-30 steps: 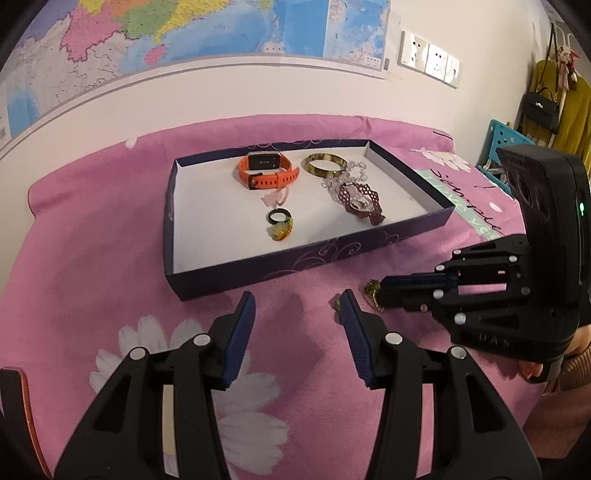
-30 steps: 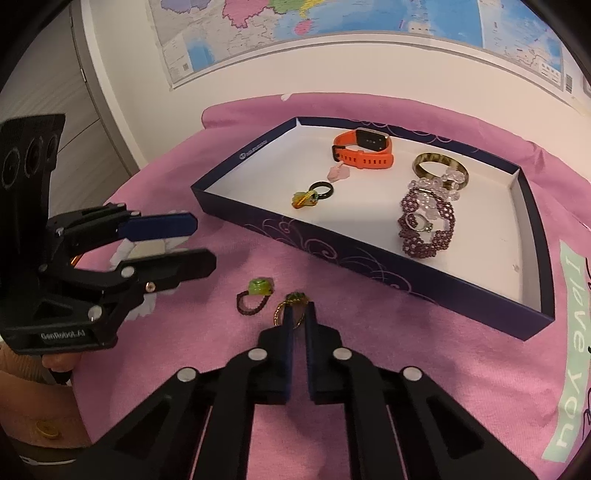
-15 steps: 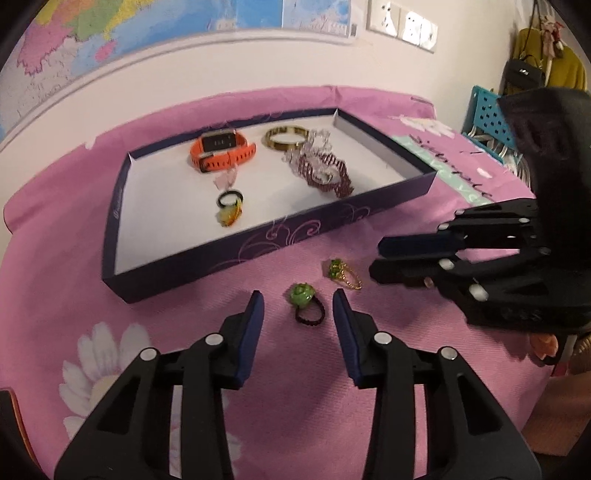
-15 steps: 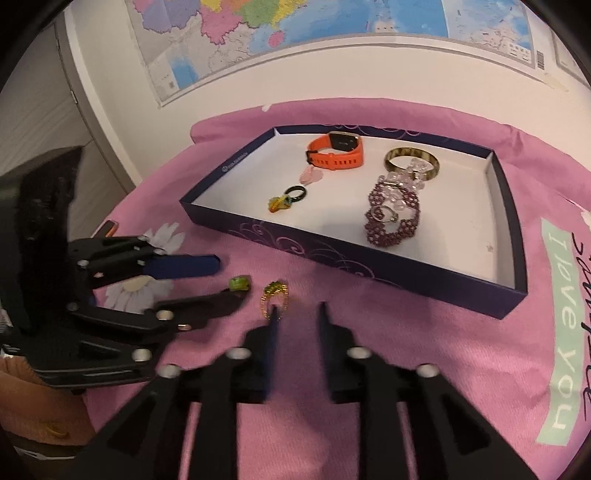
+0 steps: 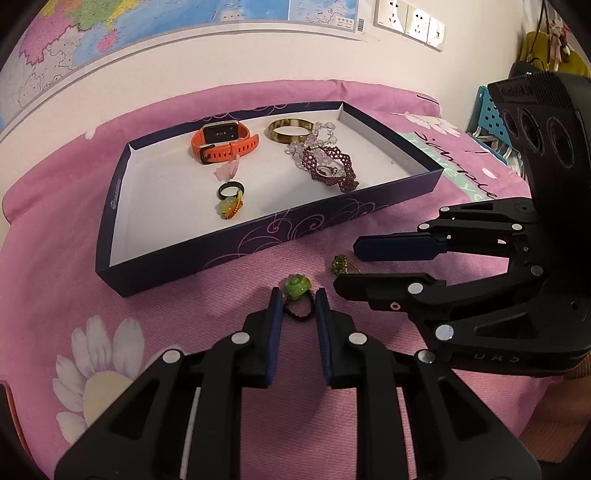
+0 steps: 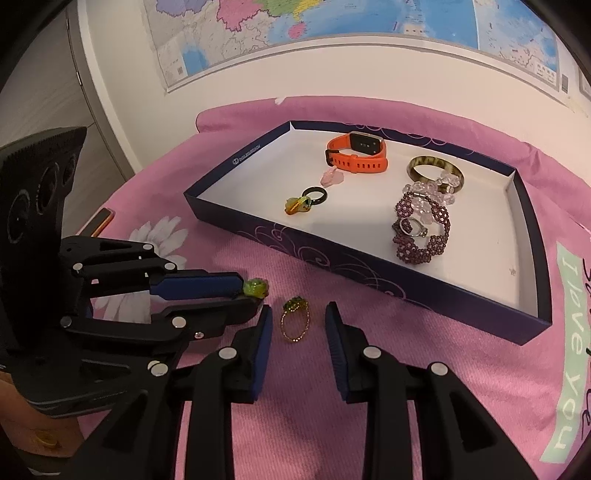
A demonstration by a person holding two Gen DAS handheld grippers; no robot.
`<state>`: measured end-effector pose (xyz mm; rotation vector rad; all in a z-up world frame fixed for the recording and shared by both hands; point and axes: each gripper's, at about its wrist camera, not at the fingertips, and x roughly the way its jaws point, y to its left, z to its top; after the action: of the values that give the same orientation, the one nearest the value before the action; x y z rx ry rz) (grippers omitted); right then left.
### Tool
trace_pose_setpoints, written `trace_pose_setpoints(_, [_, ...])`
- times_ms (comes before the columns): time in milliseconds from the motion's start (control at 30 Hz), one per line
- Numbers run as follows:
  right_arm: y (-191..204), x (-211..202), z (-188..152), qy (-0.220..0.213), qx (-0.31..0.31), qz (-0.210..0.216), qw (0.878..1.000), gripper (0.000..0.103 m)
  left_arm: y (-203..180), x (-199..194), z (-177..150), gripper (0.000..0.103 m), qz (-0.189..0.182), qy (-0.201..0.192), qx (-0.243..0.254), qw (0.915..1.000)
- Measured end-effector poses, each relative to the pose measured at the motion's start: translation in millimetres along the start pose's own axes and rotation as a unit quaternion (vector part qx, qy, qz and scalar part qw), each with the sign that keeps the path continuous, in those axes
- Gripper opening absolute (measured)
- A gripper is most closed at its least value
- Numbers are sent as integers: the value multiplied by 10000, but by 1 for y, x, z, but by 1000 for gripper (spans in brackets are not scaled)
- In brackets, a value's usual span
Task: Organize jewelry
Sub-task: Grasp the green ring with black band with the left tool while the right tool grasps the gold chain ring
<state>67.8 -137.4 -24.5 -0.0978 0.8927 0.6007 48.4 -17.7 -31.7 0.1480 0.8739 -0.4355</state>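
The left gripper is closing its fingers around a green-topped ring with a dark band, lying on the pink cloth; the pads sit just beside the band, and I cannot tell whether they touch it yet. The right gripper is opening, its fingers set on either side of a gold ring with a green stone, not pressing it. The 2 grippers stand close together, the left one's tips near the right one's left finger.

Beyond both rings lies a shallow dark blue box with a white floor. In it: an orange watch, a brown bangle, a clear bead bracelet, a purple beaded bracelet with a silver ring on top, a small pink piece, and a black ring touching a yellow-green charm.

The box's near wall stands between the rings and its floor. A map hangs on the wall behind.
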Motion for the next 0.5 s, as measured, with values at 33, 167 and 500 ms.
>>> trace_pose_setpoints(33, [0, 0, 0, 2, 0, -13, 10000, 27, 0, 0, 0, 18, -8, 0, -12, 10000])
trace_pose_setpoints(167, [3, 4, 2, 17, -93, -132, 9999, 25, 1, 0, 0, 18, -8, -4, -50, 10000])
trace_pose_setpoints(500, [2, 5, 3, 10, -107, -152, 9998, 11, 5, -1, 1, 19, -62, -22, -158, 9999])
